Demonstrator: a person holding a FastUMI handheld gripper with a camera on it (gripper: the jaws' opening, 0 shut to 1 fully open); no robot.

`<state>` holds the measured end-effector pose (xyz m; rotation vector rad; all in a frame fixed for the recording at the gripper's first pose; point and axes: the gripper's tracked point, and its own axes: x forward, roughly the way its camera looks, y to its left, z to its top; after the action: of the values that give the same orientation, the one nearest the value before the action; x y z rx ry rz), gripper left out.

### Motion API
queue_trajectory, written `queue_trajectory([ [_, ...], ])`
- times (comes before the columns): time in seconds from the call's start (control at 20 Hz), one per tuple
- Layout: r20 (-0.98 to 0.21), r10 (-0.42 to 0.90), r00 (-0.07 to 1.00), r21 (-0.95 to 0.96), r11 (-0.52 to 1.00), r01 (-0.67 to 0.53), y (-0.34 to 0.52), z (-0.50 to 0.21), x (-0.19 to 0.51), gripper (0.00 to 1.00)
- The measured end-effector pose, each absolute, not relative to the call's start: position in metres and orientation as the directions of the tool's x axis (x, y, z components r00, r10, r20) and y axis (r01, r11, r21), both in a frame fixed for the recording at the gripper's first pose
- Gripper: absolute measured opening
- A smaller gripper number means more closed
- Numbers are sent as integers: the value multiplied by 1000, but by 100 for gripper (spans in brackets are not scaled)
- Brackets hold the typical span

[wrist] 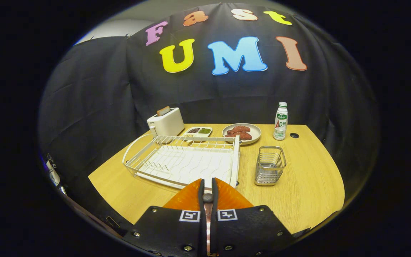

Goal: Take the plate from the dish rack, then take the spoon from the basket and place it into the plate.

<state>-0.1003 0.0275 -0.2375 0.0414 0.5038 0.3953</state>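
Pinched between the fingers (201, 191) of the gripper (208, 182) is a slim, coppery metal spoon (208, 198), of which a rounded knob and a thin strip of handle show. The jaws stand almost together, both pressing on it. Two square black-and-white markers sit on the gripper's body.

Directly under the fingertips lies one orange plate (187, 198), glossy and finely ridged, spreading out to 9 and 3 o'clock of them on the pale wood-grain table (309, 178).

At 12 o'clock, just beyond the plate, stands one white wire dish rack (236, 157), rectangular with a wavy drip tray. At 1 o'clock stands one small steel wire basket (269, 166), square-sided.

Further off, from 11 to 1 o'clock, run one boxy white toaster (166, 123), one divided white tray (198, 131) holding dark grains, one round pale dish (253, 135) with reddish-brown pieces, and one white plastic bottle (280, 121) with a green-printed label.
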Motion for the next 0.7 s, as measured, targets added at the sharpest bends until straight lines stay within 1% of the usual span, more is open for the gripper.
queue_trajectory([
  [0.05,-473,371,799,136,927,-350,26,-241,-102,4],
  [0.2,-489,364,793,134,929,-344,22,-243,-102,11],
  [0.45,-483,362,798,139,931,-338,18,-239,-100,13],
  [0.5,-481,352,803,129,934,-332,17,-237,-99,16],
  [0.7,-440,334,833,82,939,-333,12,-214,-90,20],
])
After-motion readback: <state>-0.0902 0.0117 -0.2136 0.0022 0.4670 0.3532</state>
